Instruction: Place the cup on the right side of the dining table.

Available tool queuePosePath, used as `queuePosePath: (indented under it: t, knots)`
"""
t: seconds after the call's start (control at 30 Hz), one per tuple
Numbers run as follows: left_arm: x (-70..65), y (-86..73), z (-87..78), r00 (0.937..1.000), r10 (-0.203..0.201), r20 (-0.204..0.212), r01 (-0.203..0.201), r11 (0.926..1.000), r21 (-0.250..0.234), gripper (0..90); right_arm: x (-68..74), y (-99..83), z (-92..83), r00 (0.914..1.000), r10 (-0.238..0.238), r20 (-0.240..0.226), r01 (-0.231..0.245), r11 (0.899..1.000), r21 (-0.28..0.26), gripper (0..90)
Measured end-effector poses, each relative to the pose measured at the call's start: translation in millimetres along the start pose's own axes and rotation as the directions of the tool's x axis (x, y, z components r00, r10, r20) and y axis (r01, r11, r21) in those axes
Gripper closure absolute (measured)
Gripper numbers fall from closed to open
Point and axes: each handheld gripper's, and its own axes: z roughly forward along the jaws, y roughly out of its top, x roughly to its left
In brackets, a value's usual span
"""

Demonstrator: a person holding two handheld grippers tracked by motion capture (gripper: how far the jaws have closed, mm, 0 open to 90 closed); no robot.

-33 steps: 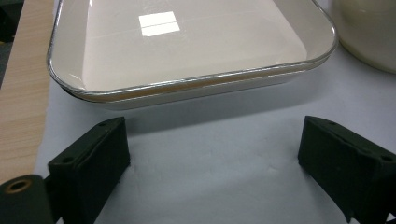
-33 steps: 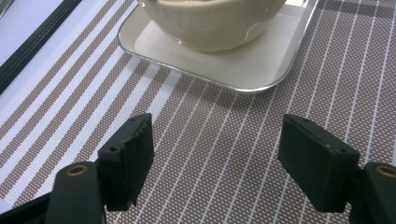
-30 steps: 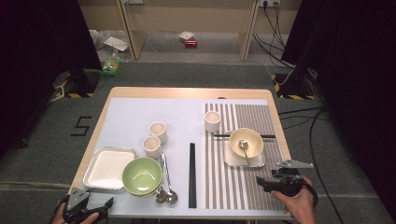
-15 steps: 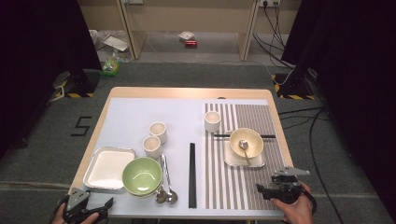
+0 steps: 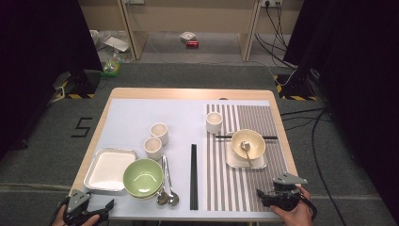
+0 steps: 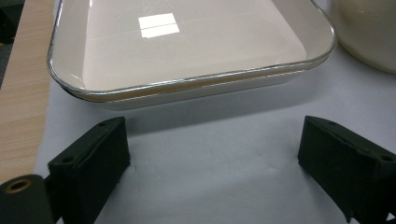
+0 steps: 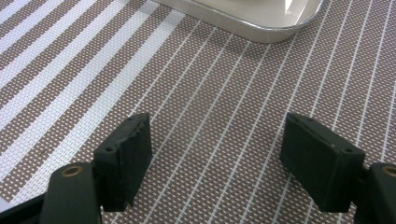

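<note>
My left gripper (image 5: 101,209) rests at the table's near left corner, open, with nothing between its jaws. In the left gripper view my left gripper (image 6: 215,140) faces the white square tray (image 6: 187,42) just ahead, not touching it. The tray (image 5: 108,169) lies beside a green bowl (image 5: 143,177). My right gripper (image 5: 262,197) sits low over the brown striped mat (image 5: 235,188) at the near right. Its jaws have just been opening a little and hold nothing. In the right gripper view my right gripper (image 7: 219,135) points at a square plate (image 7: 252,18) farther off on the mat (image 7: 187,93).
Two metal spoons (image 5: 167,188) and black chopsticks (image 5: 194,176) lie mid-table. Two cups (image 5: 159,133) stand left of centre, a third cup (image 5: 214,122) on the mat. A cream bowl (image 5: 248,143) holding a spoon sits on the square plate (image 5: 233,162). A cream rounded vessel (image 6: 369,32) stands right of the tray.
My right hand has drawn back toward the near table edge and sunk lower over the striped mat. My left gripper has stayed where it was.
</note>
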Motion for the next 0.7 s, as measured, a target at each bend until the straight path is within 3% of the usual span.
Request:
queuePosePath:
  t: [0.7]
  knots:
    - [-0.1,0.1,0.1,1.0,-0.002,0.0,0.002,1.0,-0.001,7.6,1.0,-1.5,0.1,1.0,0.007,0.001,-0.007,1.0,-0.013,24.9]
